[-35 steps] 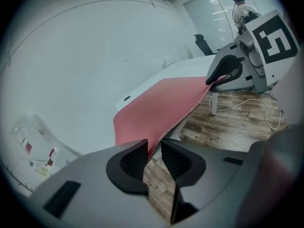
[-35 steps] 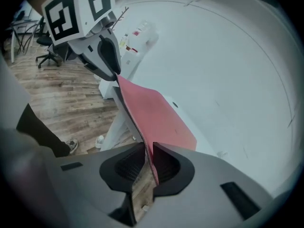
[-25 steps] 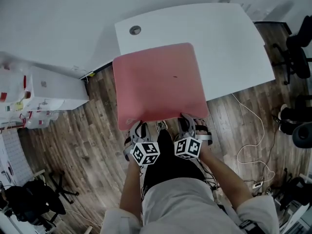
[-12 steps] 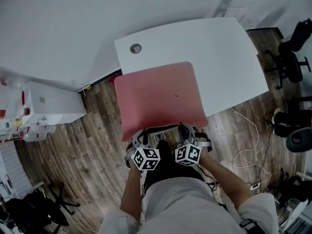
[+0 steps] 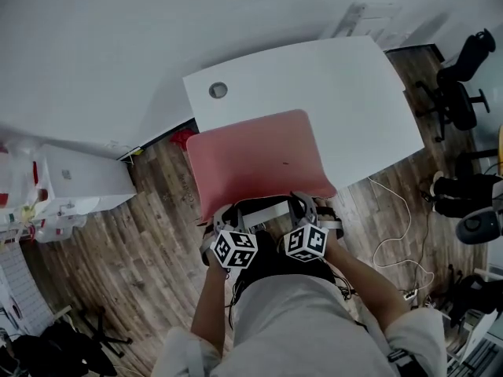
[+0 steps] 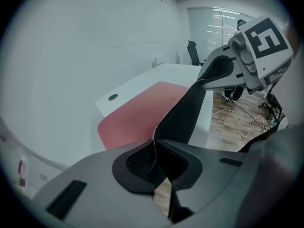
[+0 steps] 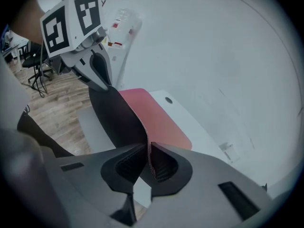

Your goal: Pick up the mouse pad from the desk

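The pink mouse pad (image 5: 259, 159) with a black underside lies on the white desk (image 5: 354, 100), and its near edge hangs over the desk's front. My left gripper (image 5: 225, 213) pinches that edge at its left end, and my right gripper (image 5: 302, 204) pinches it at the right. Both sets of jaws are closing on the edge. In the left gripper view the pad's stitched edge sits between the left gripper (image 6: 153, 156) pads, and the black underside curves away toward the right gripper (image 6: 216, 75). The right gripper view shows the right gripper (image 7: 148, 159) clamped on the same edge of the pad (image 7: 159, 118).
A round cable hole (image 5: 218, 90) is in the desk's far left corner. Office chairs (image 5: 460, 85) stand to the right, and a white cabinet (image 5: 75, 177) to the left. A white cable (image 5: 393, 242) lies on the wooden floor. The wall is just behind the desk.
Both grippers have drawn back toward the person and risen a little. The pad's near edge has lifted and curled with them, showing its black underside.
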